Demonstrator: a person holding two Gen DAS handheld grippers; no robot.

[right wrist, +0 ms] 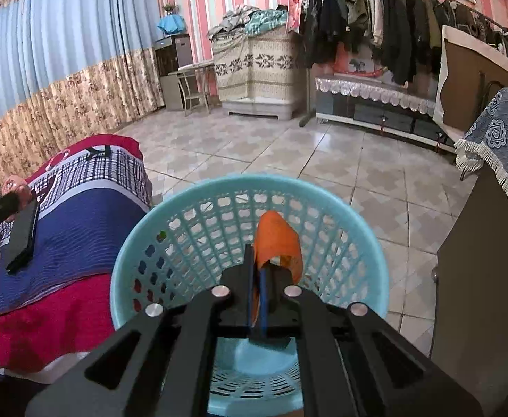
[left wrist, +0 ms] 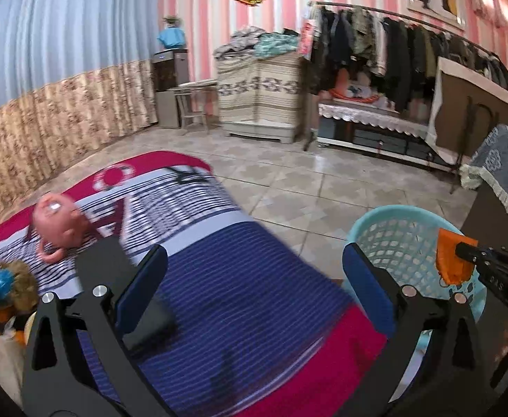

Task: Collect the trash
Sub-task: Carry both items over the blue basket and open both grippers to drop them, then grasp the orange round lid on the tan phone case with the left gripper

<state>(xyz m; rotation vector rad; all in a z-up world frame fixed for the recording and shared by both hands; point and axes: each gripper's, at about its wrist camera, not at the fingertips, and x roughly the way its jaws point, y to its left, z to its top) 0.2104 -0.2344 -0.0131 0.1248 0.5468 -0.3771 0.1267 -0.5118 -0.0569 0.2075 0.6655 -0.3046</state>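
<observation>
In the right wrist view the right hand-held gripper (right wrist: 258, 278) fills the lower centre of the frame, its black fingers pressed narrow on a scrap of orange peel (right wrist: 277, 239); the peel is a thin, curled, matte orange shell, cupped and rising to a rounded tip, and it hangs over the open mouth of a light-blue plastic basket (right wrist: 198, 191); the basket is round, with a smooth rim, a lattice wall of small rounded holes and a slotted bottom, and it stands on the pale tiled floor (right wrist: 288, 153) just beside the bed (right wrist: 80, 229); the bed's cover is a soft ribbed weave in dark blue, white and red bands; a flat black rectangular object (right wrist: 23, 239) lies on it at the left of that frame. The left wrist view shows the left hand-held gripper (left wrist: 254, 267) at the bottom of the frame, spread wide with blue pads and gripping nothing, above the blue stripes of the bed; only this view shows the peel (left wrist: 453, 260) from the side, at the right edge, clamped by the other hand-held gripper (left wrist: 462, 248) over the basket (left wrist: 392, 219), and a glossy pink piggy bank (left wrist: 59, 224) at the left; further back, in the upper right, dark clothes hang on a rack (left wrist: 392, 34) before a pink striped wall.
</observation>
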